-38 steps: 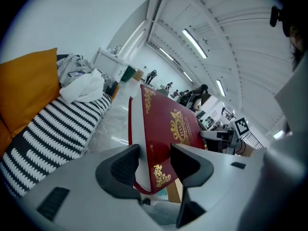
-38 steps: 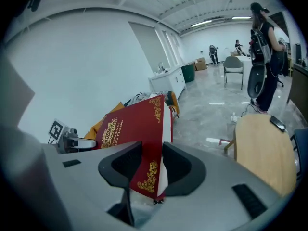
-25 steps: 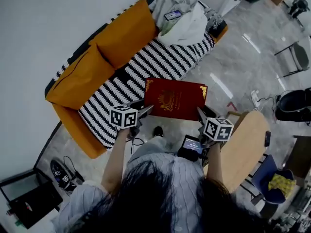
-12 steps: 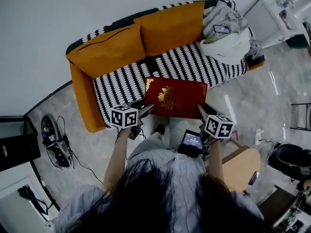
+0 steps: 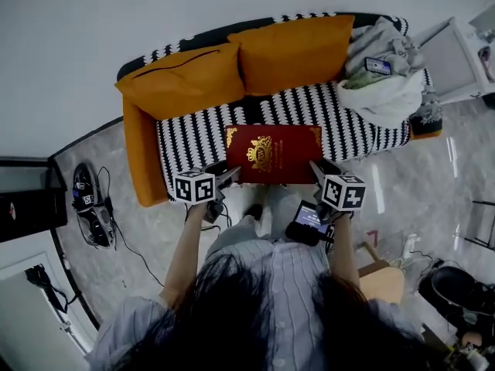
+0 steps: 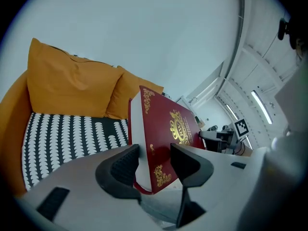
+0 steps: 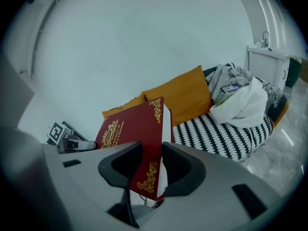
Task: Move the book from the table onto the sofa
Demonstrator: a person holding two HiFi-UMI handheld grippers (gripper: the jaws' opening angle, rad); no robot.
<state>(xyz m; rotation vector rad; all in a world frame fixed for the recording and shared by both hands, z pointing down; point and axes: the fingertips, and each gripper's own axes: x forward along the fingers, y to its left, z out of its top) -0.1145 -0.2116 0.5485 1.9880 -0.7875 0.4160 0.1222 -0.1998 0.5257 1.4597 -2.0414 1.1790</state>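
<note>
A dark red book [image 5: 272, 154] with gold ornaments is held flat between my two grippers, over the front edge of the sofa's black-and-white striped seat [image 5: 193, 137]. My left gripper [image 5: 232, 175] is shut on the book's near left corner, my right gripper [image 5: 315, 168] on its near right corner. In the left gripper view the book [image 6: 168, 129] stands between the pads of the left gripper [image 6: 154, 160], cover and white page edge pressed. In the right gripper view the book's corner [image 7: 134, 129] sits clamped in the right gripper [image 7: 151, 162]. Two orange cushions [image 5: 182, 79] lean on the sofa's back.
A heap of clothes with a phone on top [image 5: 383, 83] fills the sofa's right end. A white cabinet [image 5: 456, 60] stands beyond it. Black gear with cables [image 5: 89, 207] lies on the floor at the left. The wooden table [image 5: 383, 280] is behind at lower right.
The view has swung round so the sofa lies straight ahead. Both grippers carried the book leftward and a little down, from beside the wooden table to over the seat's front edge.
</note>
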